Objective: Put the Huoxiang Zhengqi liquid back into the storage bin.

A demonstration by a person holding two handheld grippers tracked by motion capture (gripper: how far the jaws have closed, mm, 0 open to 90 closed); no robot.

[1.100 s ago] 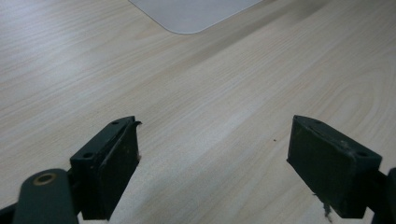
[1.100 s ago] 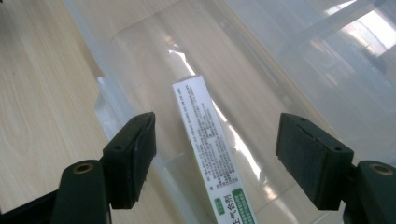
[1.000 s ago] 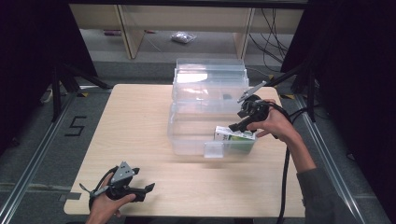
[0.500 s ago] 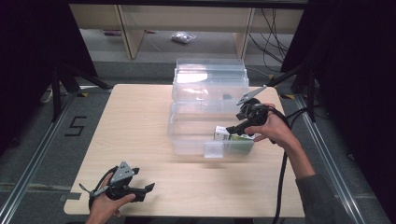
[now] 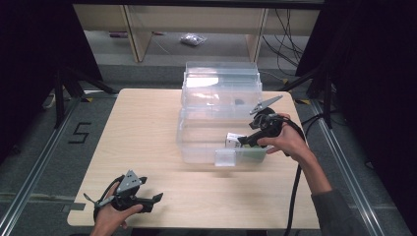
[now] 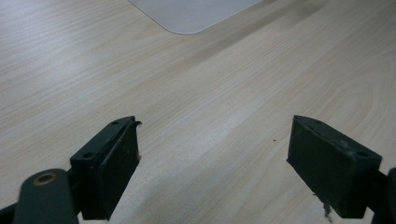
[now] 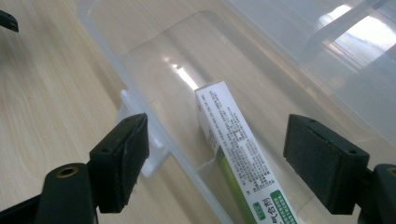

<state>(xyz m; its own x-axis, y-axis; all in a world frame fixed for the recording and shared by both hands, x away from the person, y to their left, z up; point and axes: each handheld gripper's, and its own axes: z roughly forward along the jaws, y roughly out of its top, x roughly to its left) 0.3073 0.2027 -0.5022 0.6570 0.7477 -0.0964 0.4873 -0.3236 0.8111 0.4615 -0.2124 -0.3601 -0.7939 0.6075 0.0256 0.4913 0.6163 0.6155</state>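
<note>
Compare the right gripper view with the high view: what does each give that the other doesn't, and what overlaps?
Right gripper view alone: the fine print and green band on the white box, and that the right tongs have just been opening, both pads clear of the box between them.

High view alone: the left tongs resting open near the table's front edge, the bin's upright lid, shelving and floor behind.

Shared: the clear plastic bin, the box lying inside it near its front right corner, and the light wood tabletop.
</note>
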